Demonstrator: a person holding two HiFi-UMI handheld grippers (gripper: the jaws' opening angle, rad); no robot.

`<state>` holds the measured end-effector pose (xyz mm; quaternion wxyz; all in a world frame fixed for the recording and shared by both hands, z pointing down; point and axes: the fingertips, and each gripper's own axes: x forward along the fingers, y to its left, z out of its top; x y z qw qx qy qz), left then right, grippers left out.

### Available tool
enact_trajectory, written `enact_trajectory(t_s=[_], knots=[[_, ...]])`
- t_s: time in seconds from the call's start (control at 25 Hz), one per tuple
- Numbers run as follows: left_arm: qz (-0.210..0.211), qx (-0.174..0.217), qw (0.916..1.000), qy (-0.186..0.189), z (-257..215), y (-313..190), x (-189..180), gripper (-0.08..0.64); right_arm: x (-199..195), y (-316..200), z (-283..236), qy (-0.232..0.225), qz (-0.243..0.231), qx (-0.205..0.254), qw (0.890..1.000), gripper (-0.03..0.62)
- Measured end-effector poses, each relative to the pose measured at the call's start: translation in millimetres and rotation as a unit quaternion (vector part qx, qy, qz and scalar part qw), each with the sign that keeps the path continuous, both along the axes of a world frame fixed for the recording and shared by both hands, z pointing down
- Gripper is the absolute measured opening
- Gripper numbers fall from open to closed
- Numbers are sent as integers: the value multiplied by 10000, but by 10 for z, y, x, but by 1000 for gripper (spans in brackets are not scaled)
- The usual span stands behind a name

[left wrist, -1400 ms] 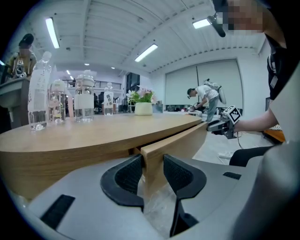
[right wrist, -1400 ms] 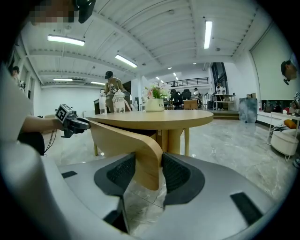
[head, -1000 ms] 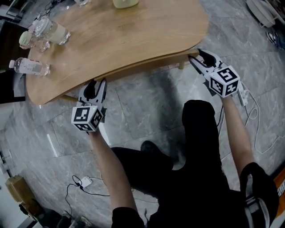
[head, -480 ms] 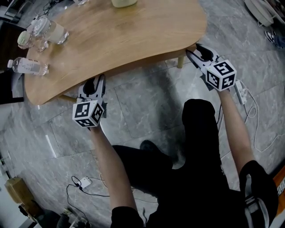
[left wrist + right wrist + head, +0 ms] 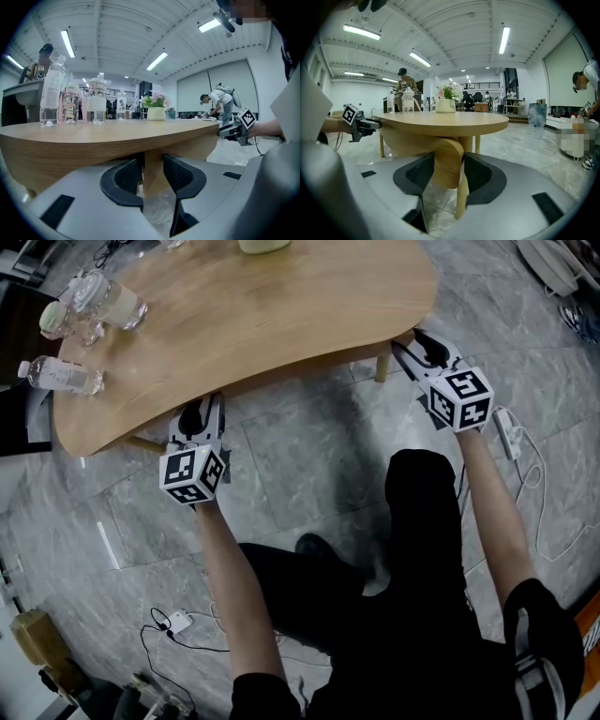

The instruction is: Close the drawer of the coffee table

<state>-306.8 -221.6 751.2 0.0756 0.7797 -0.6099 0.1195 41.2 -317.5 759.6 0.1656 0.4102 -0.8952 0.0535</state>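
Observation:
A curved wooden coffee table (image 5: 253, 306) fills the top of the head view. The drawer front (image 5: 323, 364) shows only as a thin strip under the tabletop's near edge. My left gripper (image 5: 200, 413) is at the strip's left end, tucked under the table edge. In the left gripper view a wooden panel (image 5: 152, 183) fills the gap between the dark pads, so the left gripper (image 5: 151, 161) is shut on it. My right gripper (image 5: 412, 341) is at the right end. There the rounded drawer end (image 5: 449, 150) sits between the pads, with the right gripper (image 5: 449, 171) shut on it.
Water bottles (image 5: 61, 378) and glass jars (image 5: 103, 301) stand on the table's far left, a pale pot (image 5: 262, 245) at the back. A table leg (image 5: 382, 368) stands by the right gripper. A power strip with cable (image 5: 511, 432) lies on the tiled floor at right.
Both grippers have moved forward towards the table. The drawer's lip, which stuck out below the tabletop edge a second ago, has slid in under it.

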Motion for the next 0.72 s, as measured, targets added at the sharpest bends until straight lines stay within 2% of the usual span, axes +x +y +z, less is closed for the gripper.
enact_trajectory(t_s=[0.24, 0.4, 0.52, 0.6, 0.72], knots=[[69, -214, 9995, -229, 99, 88, 43, 160, 18, 81, -59, 125, 121, 235, 9996, 181], [4, -277, 9995, -134, 193, 187, 32, 160, 54, 189, -123, 44, 119, 235, 9996, 181], [-217, -394, 9989, 89, 225, 348, 1, 160, 36, 321, -219, -17, 72, 178, 9998, 181], [-349, -460, 9982, 141, 151, 489, -11, 160, -4, 446, -351, -81, -42, 112, 9999, 181], [-320, -409, 9986, 40, -250, 657, 27, 160, -62, 573, -717, -101, -200, 91, 9997, 181]])
